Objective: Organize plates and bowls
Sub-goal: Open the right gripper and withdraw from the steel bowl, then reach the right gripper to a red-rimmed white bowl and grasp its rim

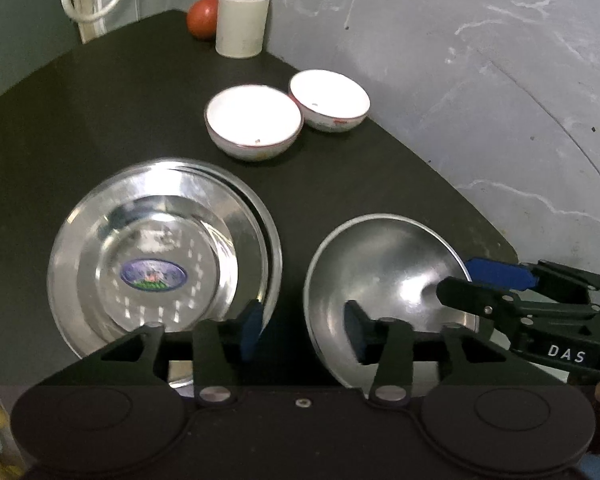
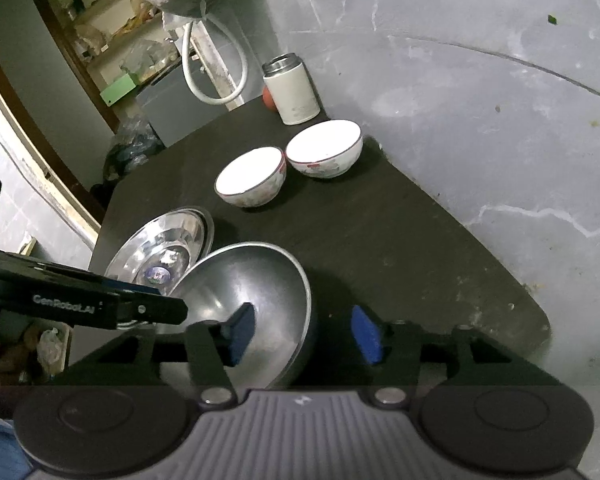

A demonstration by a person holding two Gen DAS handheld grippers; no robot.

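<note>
In the left wrist view, the left claw (image 1: 304, 330) is wide open and holds nothing; its one blue pad hangs over the rim of the stacked steel plates (image 1: 160, 256), the other over the steel bowl (image 1: 388, 280). Both lie near the front edge of the dark worktop (image 1: 100, 120), the plates toward the left, the bowl just beside them on the right. The right claw (image 1: 472, 280) comes in from the right with one finger inside the bowl and one outside its rim, but whether it presses on the rim I cannot tell here. Two white bowls (image 1: 254, 120) stand touching each other near the right edge, and a white flask (image 1: 242, 20) with a red ball (image 1: 202, 16) stands at the far corner. In the right wrist view, the right claw (image 2: 304, 334) is open, its pads clearly apart on both sides of the steel bowl's (image 2: 240, 284) rim. The bowl looks tilted. The left claw (image 2: 156, 308) reaches in from the left over the plates (image 2: 160, 240).
</note>
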